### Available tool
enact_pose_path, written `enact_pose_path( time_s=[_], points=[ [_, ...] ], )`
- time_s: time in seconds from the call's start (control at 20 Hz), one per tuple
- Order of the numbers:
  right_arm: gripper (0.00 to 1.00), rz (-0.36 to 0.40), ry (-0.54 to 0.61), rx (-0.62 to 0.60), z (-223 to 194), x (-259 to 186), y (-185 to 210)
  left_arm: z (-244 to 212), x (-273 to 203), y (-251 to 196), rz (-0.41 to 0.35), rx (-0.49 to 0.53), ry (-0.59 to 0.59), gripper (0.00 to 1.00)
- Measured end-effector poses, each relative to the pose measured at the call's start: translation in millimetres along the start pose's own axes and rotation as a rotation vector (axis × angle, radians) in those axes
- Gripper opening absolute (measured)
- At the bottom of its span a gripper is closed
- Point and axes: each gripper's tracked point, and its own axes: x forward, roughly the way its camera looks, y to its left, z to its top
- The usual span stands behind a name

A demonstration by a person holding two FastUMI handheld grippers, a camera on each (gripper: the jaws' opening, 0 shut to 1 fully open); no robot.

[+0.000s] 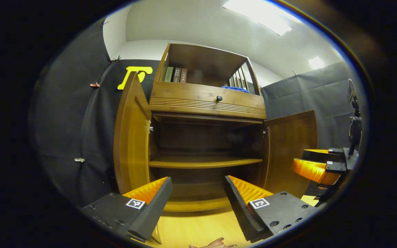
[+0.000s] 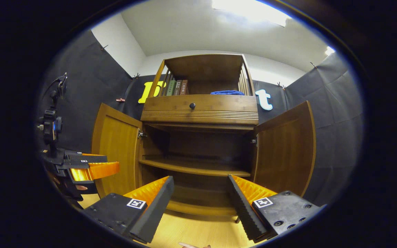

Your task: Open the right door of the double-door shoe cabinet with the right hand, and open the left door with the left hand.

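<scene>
Both tools are released: the left gripper (image 1: 198,203) and right gripper (image 2: 200,203), orange-ribbed and black-padded, are held at lower frame with fingers parted, grasping nothing. Beyond them, the brown wooden double-door shoe cabinet (image 2: 198,113) is centred, its left door (image 2: 115,151) and right door (image 2: 284,148) swung wide. The task is judged complete, which would explain the withdrawn stance.

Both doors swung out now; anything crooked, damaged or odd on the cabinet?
Nothing stands out. Left door and right door hang open and look intact, the shelf looks level, and both tongs are open, clear of the cabinet.
</scene>
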Motion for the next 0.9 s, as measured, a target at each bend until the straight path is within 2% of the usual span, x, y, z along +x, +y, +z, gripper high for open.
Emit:
enact_pose_path(
  time_s=[0.15, 0.3, 0.5, 0.7, 0.8, 0.9],
  points=[
    [0.97, 0.005, 0.035, -0.003, -4, 2, 4, 4, 3, -14, -0.023, 0.021, -0.005, 0.92],
    [0.97, -0.011, 0.054, -0.03, -8, 1, 3, -1, 4, -21, -0.029, 0.077, 0.015, 0.94],
    [0.98, -0.012, 0.069, -0.034, -11, -4, 4, -5, 4, -34, -0.059, 0.078, 0.03, 0.96],
    [0.97, -0.021, 0.071, -0.034, -10, -6, 2, -5, 4, -31, -0.029, 0.102, 0.019, 0.96],
    [0.95, -0.026, 0.074, -0.037, -10, -7, 1, -6, 5, -31, -0.03, 0.099, 0.023, 0.97],
    [0.97, -0.025, 0.081, -0.039, -12, -9, 1, -6, 6, -31, -0.035, 0.091, 0.02, 0.99]
  ],
)
